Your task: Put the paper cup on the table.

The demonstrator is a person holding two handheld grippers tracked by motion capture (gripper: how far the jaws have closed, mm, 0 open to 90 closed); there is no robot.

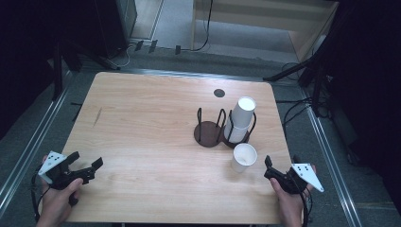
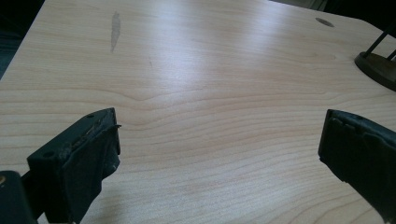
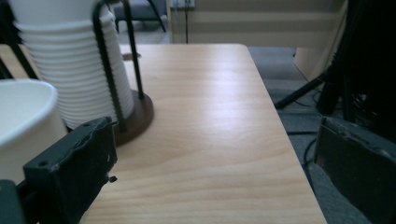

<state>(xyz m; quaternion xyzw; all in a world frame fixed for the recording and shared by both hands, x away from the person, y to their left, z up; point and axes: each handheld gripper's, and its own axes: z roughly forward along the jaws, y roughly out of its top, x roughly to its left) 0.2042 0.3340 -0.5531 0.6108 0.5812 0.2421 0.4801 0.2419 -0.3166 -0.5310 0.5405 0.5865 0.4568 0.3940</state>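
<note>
Wooden table [image 1: 142, 132]: stacked cups [image 1: 240, 119] in wire holder [image 1: 208, 132], single cup [image 1: 244, 157] beside; left gripper [image 1: 85, 164] and right gripper [image 1: 268, 168] both spread, empty

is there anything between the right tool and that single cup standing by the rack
Nothing visible. The right tool, jaws open, sits just right of the loose cup with bare table between them. The stack of cups in the rack stands behind the cup.
</note>
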